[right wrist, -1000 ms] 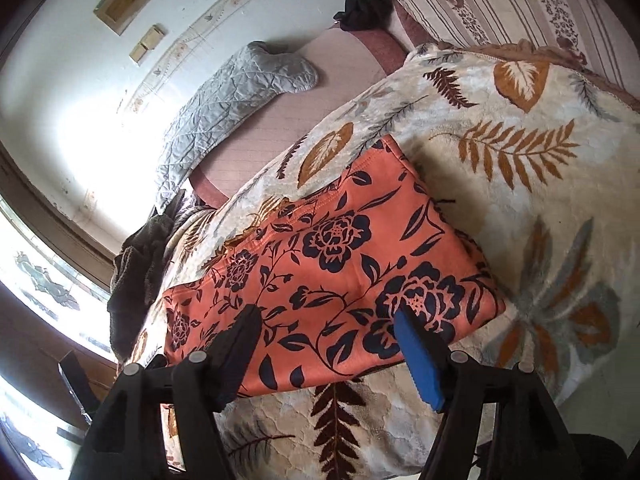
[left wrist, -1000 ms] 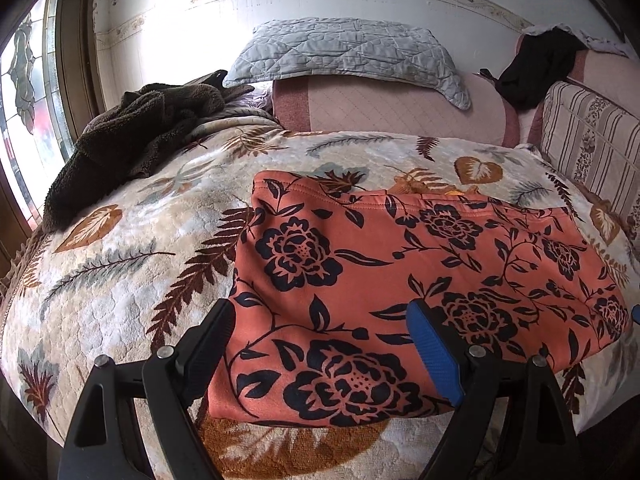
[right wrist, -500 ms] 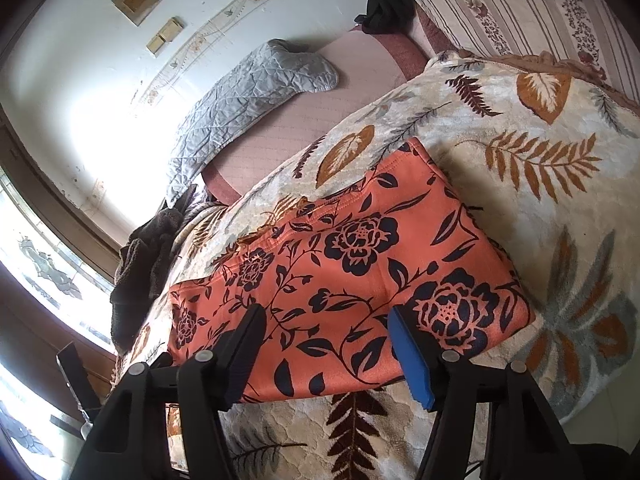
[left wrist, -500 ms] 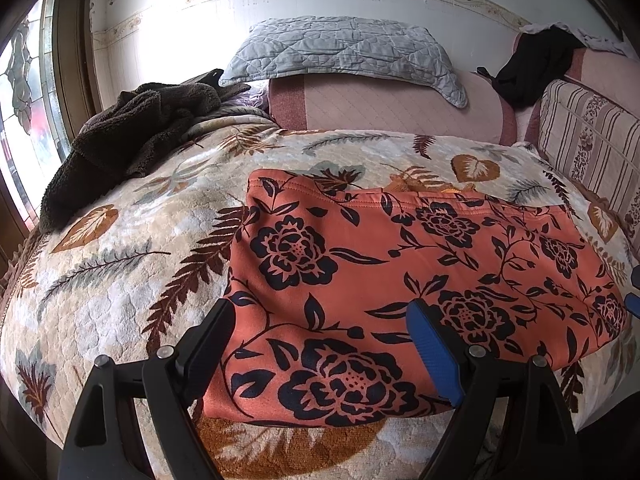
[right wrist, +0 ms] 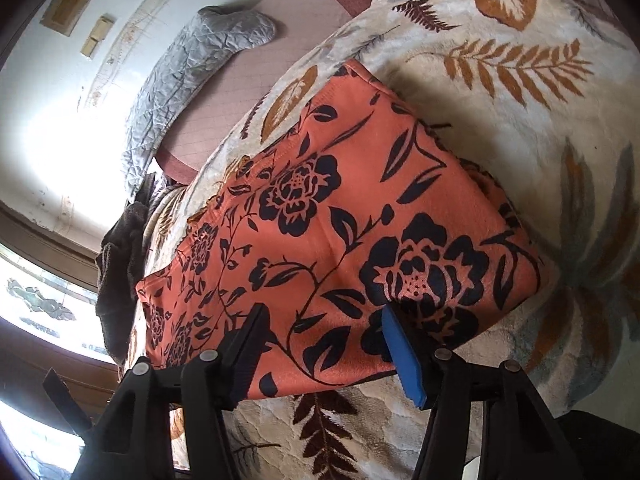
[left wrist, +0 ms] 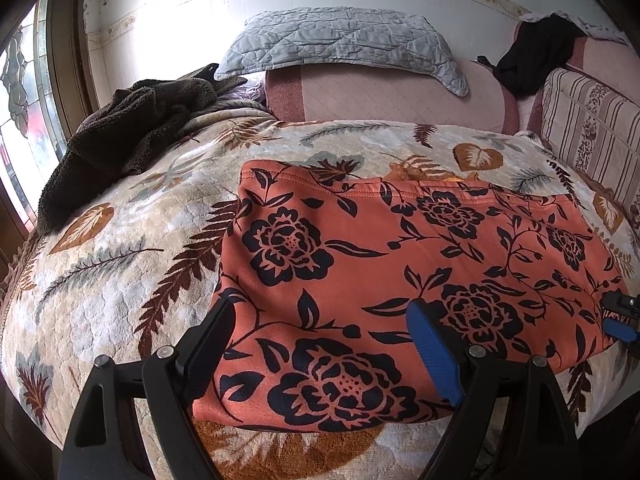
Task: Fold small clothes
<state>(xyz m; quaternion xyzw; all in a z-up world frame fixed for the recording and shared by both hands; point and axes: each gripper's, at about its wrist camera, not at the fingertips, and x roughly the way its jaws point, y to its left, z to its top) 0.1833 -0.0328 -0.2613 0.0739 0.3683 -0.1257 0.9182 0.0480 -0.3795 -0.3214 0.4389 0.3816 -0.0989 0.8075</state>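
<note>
On the bed's leaf-patterned blanket [left wrist: 120,280] lies the orange flowered garment [left wrist: 380,264], spread flat in a rough rectangle, its near edge toward both tools. The left gripper [left wrist: 320,344] and right gripper [right wrist: 324,344] hang over that edge, fingers spread wide, holding nothing. To fold well, each should pinch one near corner squarely and carry it evenly to the far hem. Since a second ago, the right gripper has drawn closer; the left has barely shifted.
</note>
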